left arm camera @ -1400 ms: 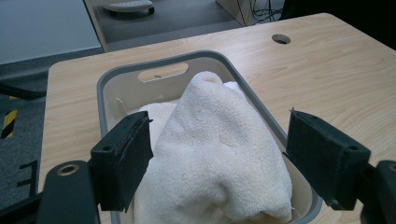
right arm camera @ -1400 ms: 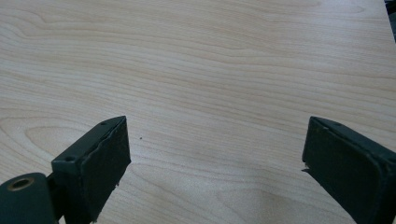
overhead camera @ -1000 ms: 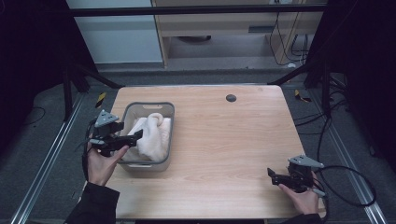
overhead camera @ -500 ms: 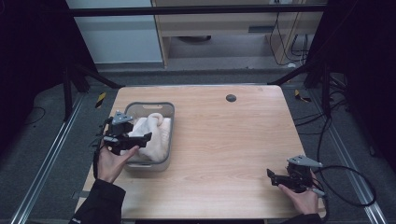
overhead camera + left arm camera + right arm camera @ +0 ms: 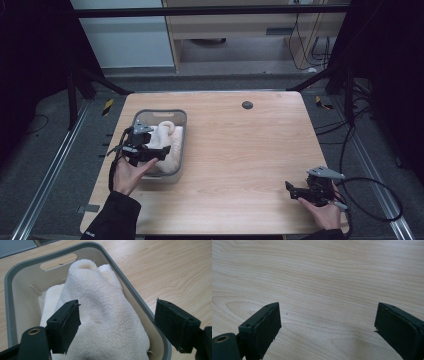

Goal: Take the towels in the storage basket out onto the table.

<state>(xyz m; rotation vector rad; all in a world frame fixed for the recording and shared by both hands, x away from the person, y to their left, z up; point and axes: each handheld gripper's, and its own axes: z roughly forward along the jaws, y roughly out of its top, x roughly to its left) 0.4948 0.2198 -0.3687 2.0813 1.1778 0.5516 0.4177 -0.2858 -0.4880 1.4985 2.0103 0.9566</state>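
Nearest the person, at the right front corner of the tabletop (image 5: 240, 150), the right hand-held gripper (image 5: 295, 188) is held low over bare wood, well apart from everything else. In the right gripper view its jaws stand wide apart with nothing but wood grain between them.

Farther in, on the left side, the left hand-held gripper (image 5: 159, 152) hangs over the near end of a grey bin (image 5: 176, 176). Its jaws are also spread wide and hold nothing. In the left gripper view one jaw sits over the cream towel (image 5: 105, 312) and the other is out past the bin's right wall (image 5: 135, 295), so the wall lies between them.

The towel lies bunched inside the bin, heaped above the rim along its right side.

Beyond, near the far edge of the tabletop, is a small dark round spot (image 5: 247, 105).
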